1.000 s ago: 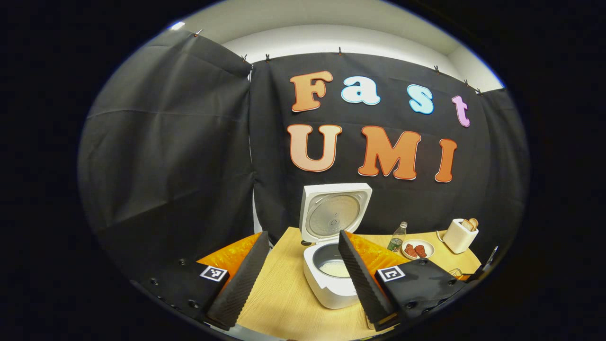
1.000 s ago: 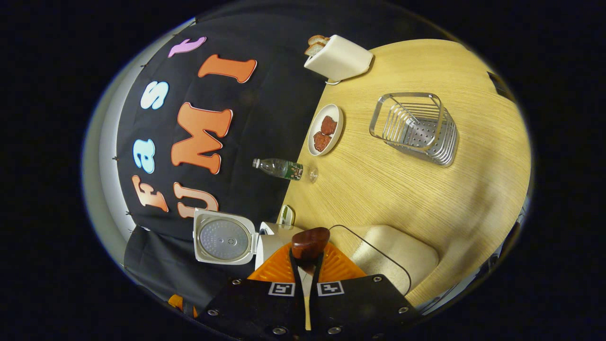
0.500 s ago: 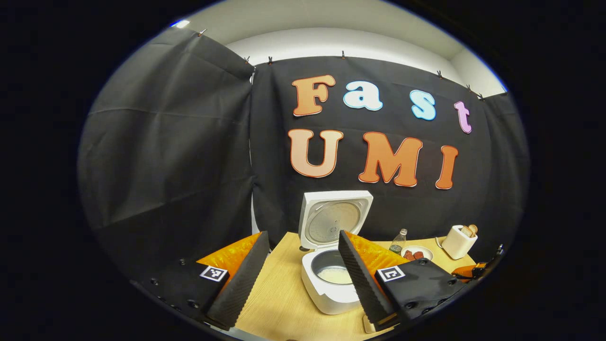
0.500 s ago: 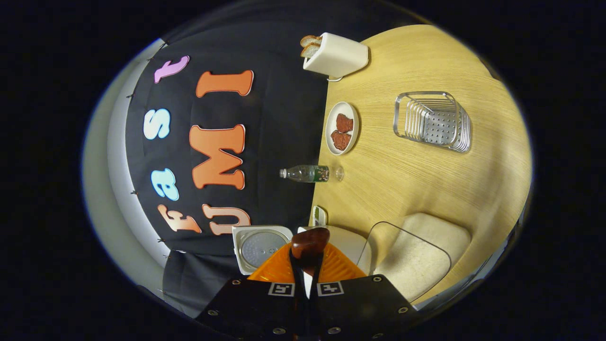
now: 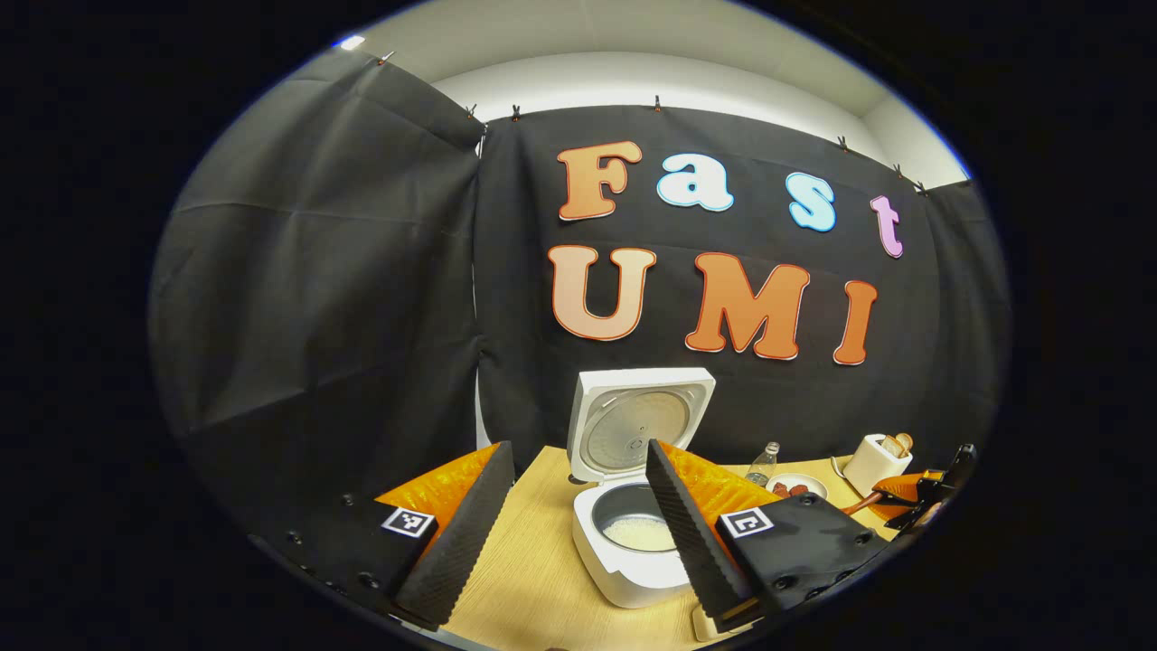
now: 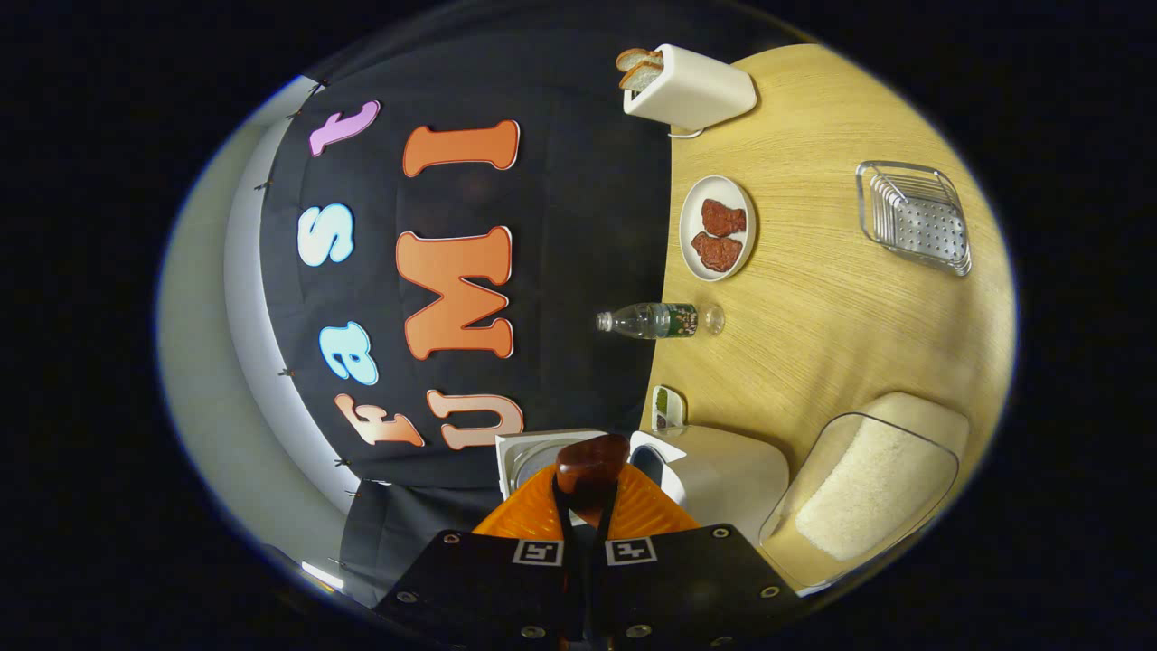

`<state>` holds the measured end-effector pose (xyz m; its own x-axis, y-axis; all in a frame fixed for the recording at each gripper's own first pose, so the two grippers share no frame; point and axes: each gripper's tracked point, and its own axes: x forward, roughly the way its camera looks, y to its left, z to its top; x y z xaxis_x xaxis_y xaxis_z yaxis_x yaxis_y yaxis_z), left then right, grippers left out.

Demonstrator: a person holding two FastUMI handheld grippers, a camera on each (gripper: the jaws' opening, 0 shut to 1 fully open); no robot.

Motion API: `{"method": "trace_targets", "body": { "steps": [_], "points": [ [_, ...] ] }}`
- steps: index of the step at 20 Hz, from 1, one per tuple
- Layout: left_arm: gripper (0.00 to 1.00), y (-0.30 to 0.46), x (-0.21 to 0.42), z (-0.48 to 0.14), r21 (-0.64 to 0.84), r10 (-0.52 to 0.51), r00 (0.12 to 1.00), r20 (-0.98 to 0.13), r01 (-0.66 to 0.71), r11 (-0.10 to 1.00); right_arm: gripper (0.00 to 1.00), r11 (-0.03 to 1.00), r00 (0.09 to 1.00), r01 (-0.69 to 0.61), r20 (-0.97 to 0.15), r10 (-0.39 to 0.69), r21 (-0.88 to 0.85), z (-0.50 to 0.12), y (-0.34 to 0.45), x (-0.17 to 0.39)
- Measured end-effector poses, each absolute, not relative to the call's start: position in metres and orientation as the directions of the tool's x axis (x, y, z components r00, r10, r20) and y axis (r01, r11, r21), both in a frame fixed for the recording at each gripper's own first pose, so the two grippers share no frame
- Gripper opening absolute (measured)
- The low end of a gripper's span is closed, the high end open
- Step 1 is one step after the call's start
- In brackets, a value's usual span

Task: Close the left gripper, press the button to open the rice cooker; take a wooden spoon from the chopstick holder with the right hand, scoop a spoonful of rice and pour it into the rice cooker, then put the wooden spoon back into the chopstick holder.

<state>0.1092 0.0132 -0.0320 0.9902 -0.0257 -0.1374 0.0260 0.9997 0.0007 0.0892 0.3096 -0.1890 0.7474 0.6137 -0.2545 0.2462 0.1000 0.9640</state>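
Wooden table [image 6: 813, 344] in the booth; rice cooker [image 5: 633, 542] stands open at lower centre of the left gripper view, rice inside.
Left gripper [image 5: 565, 533] jaws apart, idle. Right gripper [image 6: 586, 506] clamped on the wooden spoon [image 6: 592, 463], rolled sideways, presumably to tip rice out; chopstick holder [image 6: 915, 217] at upper right awaits it.

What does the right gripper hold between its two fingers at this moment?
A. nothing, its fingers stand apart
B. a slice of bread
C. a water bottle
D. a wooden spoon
D: in the right gripper view the right gripper has both fingers closed on the wooden spoon, whose dark bowl sticks out just past the tips.
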Motion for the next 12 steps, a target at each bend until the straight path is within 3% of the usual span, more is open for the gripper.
{"method": "trace_targets", "body": {
  "steps": [6,12],
  "points": [
    [1.0,0.012,0.12,-0.039,-0.032,-0.029,0.989,-0.144,0.025,0.999,0.03,0.105,0.758,0.2,-0.222,0.614,0.974,-0.165,0.34,0.13],
    [1.0,0.02,0.129,-0.047,-0.029,-0.023,0.987,-0.159,0.018,0.999,0.03,0.206,0.77,0.08,-0.192,0.609,0.975,-0.133,0.385,0.173]
  ]
}}
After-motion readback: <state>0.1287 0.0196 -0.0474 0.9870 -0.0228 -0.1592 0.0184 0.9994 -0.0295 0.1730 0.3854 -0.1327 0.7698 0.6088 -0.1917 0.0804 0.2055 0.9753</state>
